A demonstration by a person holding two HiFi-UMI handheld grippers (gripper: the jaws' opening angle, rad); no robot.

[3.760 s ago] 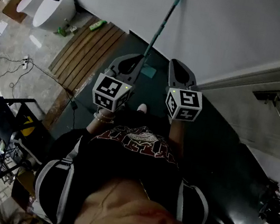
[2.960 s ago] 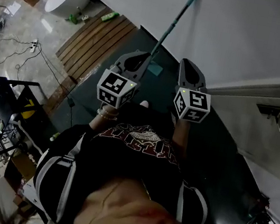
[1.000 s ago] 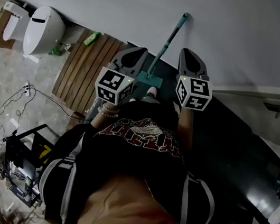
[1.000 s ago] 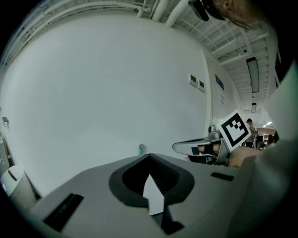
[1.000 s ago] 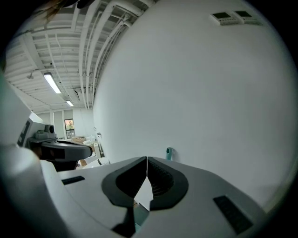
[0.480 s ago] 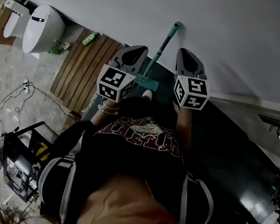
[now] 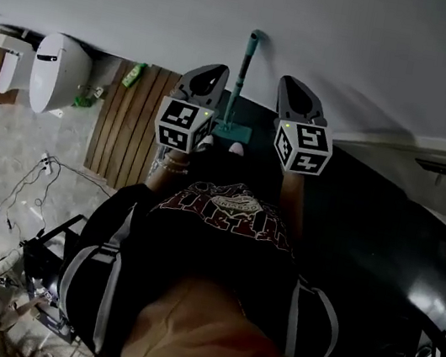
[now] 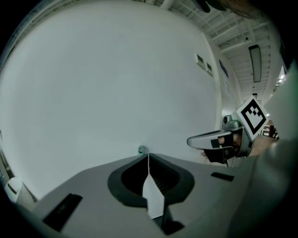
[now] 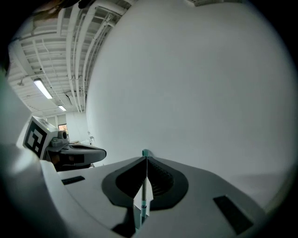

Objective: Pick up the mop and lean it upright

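Black shirt and the person's arms fill the near part of the head view. Beyond them, the left gripper [image 7: 214,71] and the right gripper [image 7: 290,83] are held side by side, both pointing at the white wall [image 7: 383,48]. Each gripper's own view shows its jaws pressed together with nothing between them. The mop [image 7: 240,82] stands between the two grippers, touched by neither. Its teal head rests on the dark floor [image 7: 370,216] at the far edge, by the wall's foot, and the top of its handle leans on the wall. Left of the dark floor lies a wooden slatted platform [image 7: 124,135].
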